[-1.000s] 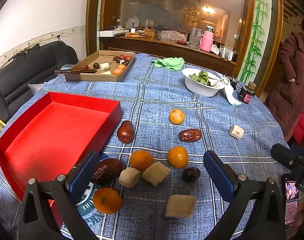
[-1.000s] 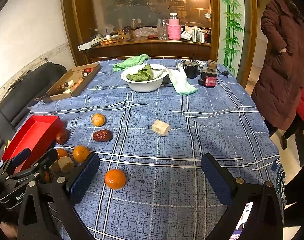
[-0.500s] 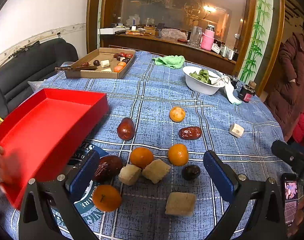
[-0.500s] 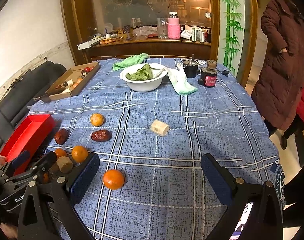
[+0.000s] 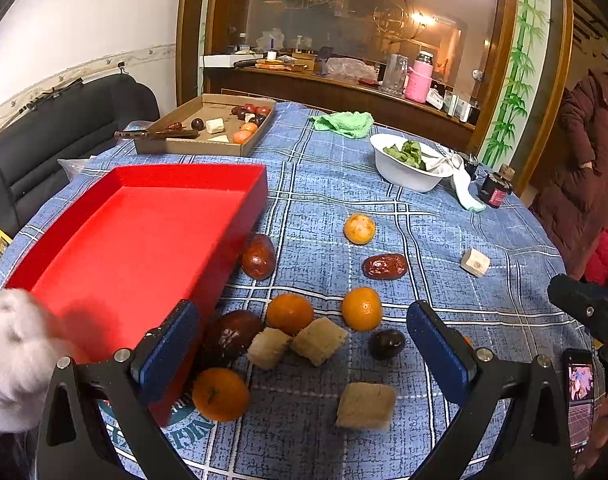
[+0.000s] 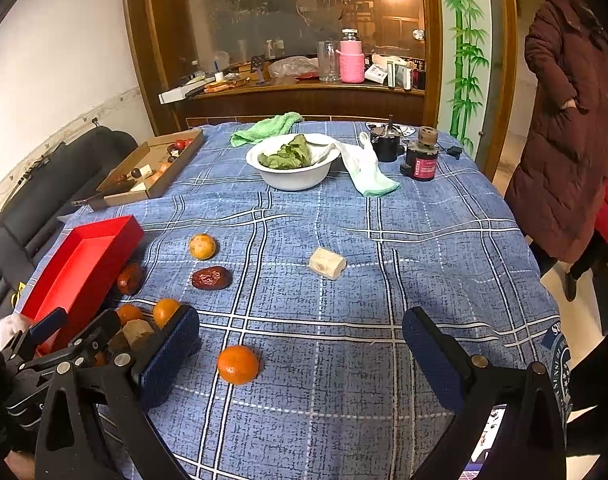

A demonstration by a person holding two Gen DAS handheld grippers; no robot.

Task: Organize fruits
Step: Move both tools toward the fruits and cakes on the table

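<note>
An empty red tray (image 5: 136,236) lies at the left, its near end tilted up by a white-gloved hand (image 5: 12,360). It also shows in the right wrist view (image 6: 84,264). Several oranges (image 5: 290,314), dark dates (image 5: 258,256) and tan cake cubes (image 5: 320,340) lie on the blue checked cloth in front of my left gripper (image 5: 304,356), which is open and empty. My right gripper (image 6: 300,360) is open and empty, with one orange (image 6: 238,364) just ahead of its left finger. A pale cube (image 6: 327,263) lies mid-table.
A cardboard box (image 5: 208,132) with fruit stands at the far left. A white bowl of greens (image 6: 294,162), a green cloth (image 6: 264,130) and dark jars (image 6: 422,156) stand at the back. A person in a dark red coat (image 6: 564,120) stands at the right.
The red tray has been lifted at its near end and pushed right, now touching the date and the near fruit. A gloved hand has come in at the left. Both grippers barely moved.
</note>
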